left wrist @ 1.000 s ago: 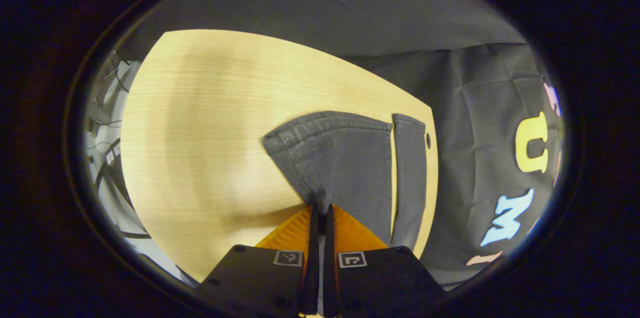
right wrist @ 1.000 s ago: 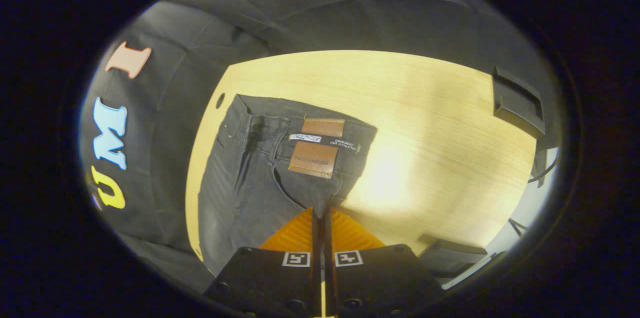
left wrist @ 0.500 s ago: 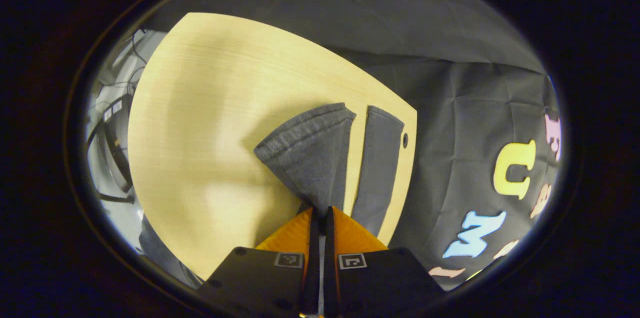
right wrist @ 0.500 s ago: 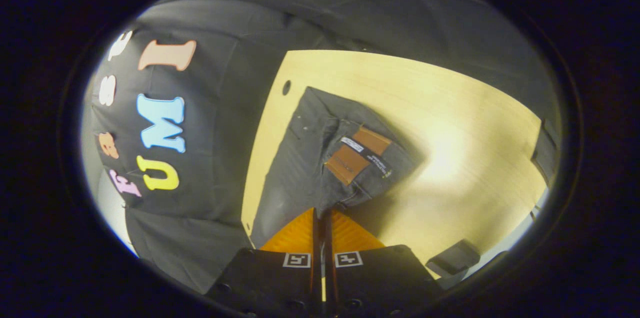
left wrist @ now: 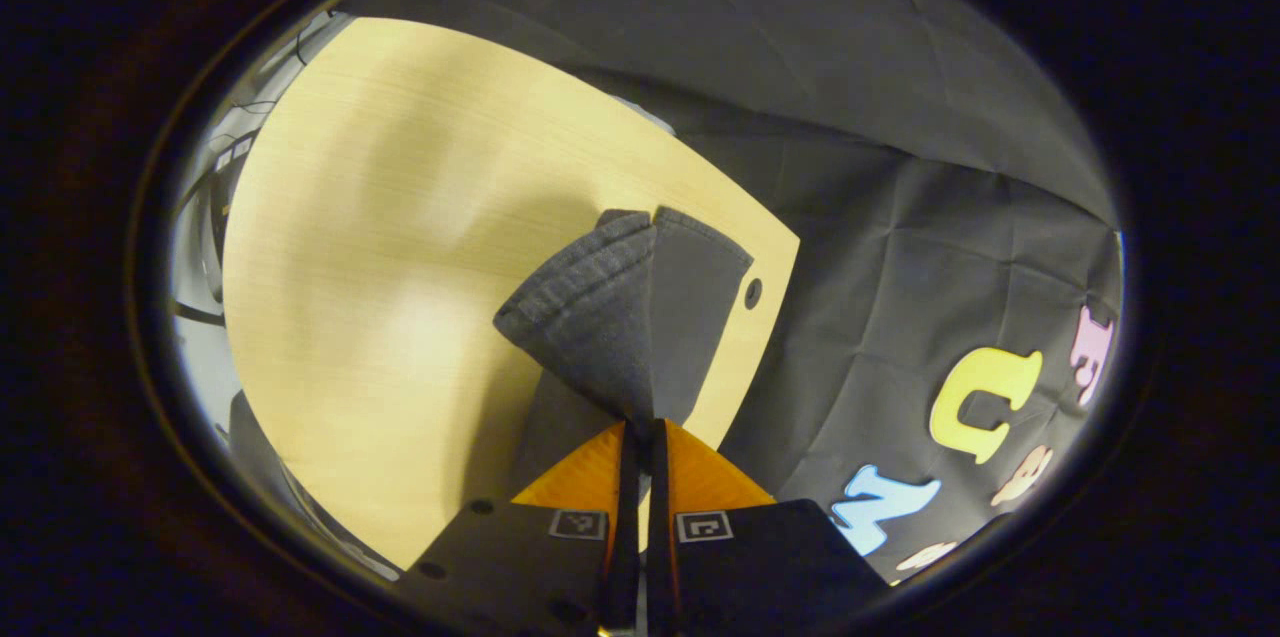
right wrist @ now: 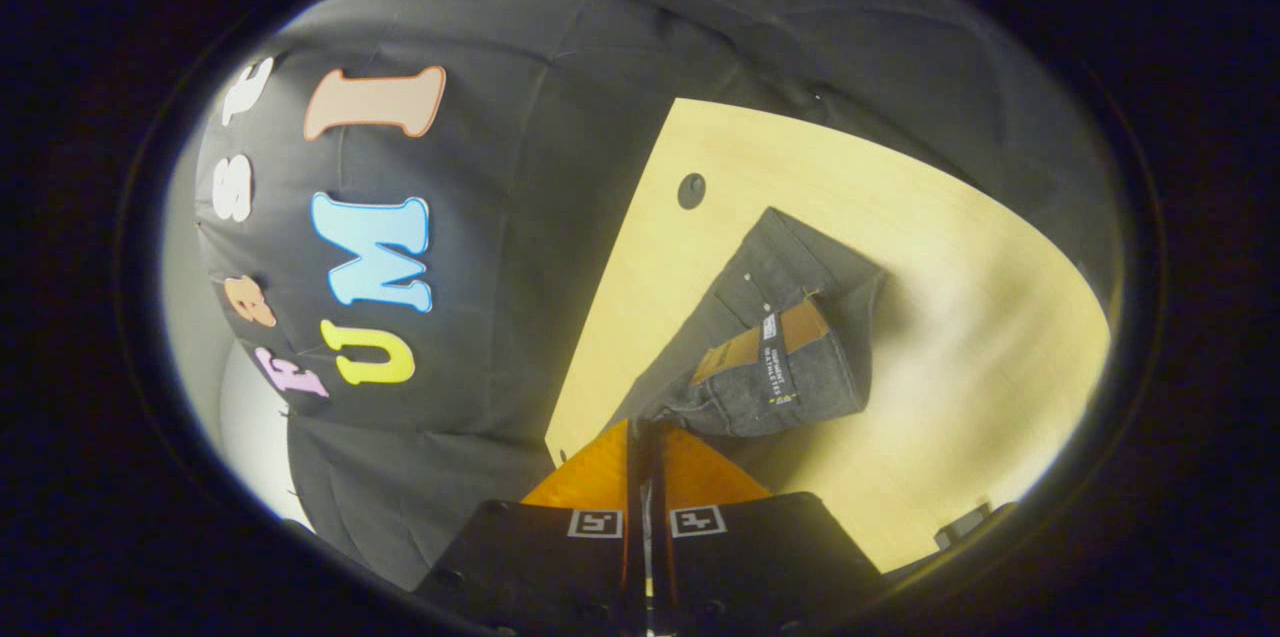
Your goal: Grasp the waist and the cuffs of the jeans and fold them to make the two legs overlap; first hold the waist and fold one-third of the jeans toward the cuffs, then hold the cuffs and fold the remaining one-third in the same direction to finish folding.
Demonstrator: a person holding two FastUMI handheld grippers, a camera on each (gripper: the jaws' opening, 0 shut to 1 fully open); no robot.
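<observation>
Orange fingers (left wrist: 598, 462) of the left tool (left wrist: 640, 437) are pressed together on a cuff (left wrist: 590, 317) of the dark grey jeans (left wrist: 690, 317), which rises lifted from the tips and fans out above the tabletop (left wrist: 380, 247). Beyond the raised cuff, the other leg (left wrist: 700, 307) lies flat near the tabletop's far edge, just beside a round cable hole (left wrist: 752, 293).

In the right gripper view, the right tool (right wrist: 645, 432) is likewise closed tight, its tips pinching the waist (right wrist: 790, 377) of the jeans. The waistband is lifted and turned over, so its brown leather patch (right wrist: 765, 342) faces up at a tilt, while the rest of the cloth lies on the wood towards another round hole (right wrist: 691, 190).

The tabletop is pale, light-grained wood with a soft glare and shadows cast under the lifted cloth. Black booth cloth (right wrist: 520, 217) hangs close behind its edge, wrinkled and creased. Past the tabletop's far-left side in the left gripper view, a strip of lighter room with dark cables (left wrist: 215, 207) shows.
</observation>
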